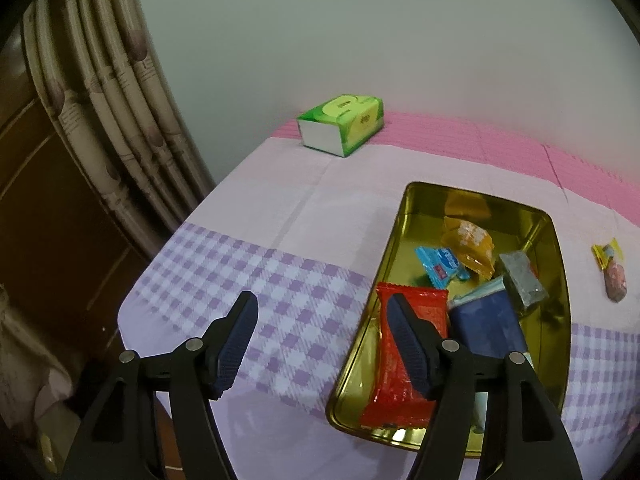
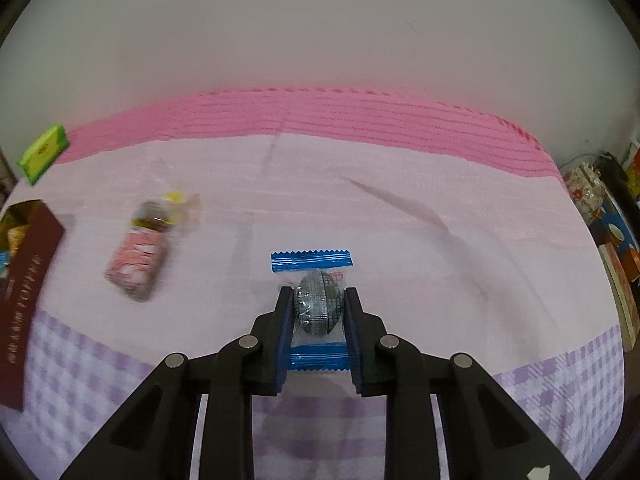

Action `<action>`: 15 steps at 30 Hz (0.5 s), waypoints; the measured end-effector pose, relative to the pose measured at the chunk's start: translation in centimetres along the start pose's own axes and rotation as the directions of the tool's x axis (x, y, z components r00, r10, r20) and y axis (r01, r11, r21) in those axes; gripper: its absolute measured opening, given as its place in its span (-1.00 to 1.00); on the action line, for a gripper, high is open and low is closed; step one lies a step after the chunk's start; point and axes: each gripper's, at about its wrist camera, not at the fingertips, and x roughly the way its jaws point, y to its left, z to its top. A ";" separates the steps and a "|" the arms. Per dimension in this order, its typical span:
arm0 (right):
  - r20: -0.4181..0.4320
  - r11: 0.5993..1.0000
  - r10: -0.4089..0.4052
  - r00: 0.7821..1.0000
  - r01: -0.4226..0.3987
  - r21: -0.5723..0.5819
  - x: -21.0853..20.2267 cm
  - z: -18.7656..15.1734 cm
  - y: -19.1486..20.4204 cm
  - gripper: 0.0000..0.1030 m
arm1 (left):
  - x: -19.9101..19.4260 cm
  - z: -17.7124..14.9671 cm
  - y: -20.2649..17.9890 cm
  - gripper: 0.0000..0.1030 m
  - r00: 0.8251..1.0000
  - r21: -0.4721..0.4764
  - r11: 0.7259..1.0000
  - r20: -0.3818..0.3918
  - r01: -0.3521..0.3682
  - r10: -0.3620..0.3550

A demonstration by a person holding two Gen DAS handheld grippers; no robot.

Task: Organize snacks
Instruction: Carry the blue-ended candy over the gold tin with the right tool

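While left gripper (image 1: 320, 312) gapes, right gripper (image 2: 318, 294) apparently pinches snack (image 2: 318, 306).

Pink-and-lilac checked tablecloth (image 1: 304, 200) bearing gold tin (image 1: 394, 240), green tissue pack (image 1: 342, 124), loose pink-wrapped snack (image 2: 138, 256).

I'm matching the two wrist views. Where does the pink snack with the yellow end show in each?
Left wrist: pink snack at the far right edge, on the cloth beyond the gold tin.
Right wrist: pink snack left of centre, blurred.
Shared landmark: green tissue pack.
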 end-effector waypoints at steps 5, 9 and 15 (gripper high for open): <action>0.022 0.995 0.092 0.995 -0.091 -0.049 -2.6 0.6 3.8 -0.58 | 0.1 0.2 1.1 0.32 1.000 -0.039 0.999 -0.011 -0.014 0.013; 0.035 0.977 0.183 0.983 -0.177 -0.121 -4.9 0.9 8.3 -0.58 | 0.0 0.2 1.8 0.32 0.999 -0.064 0.997 -0.013 -0.037 0.036; 0.026 0.932 0.308 0.951 -0.296 -0.210 -7.6 0.8 15.1 -0.58 | 0.3 0.2 3.2 0.33 0.998 -0.104 0.993 -0.030 -0.063 0.060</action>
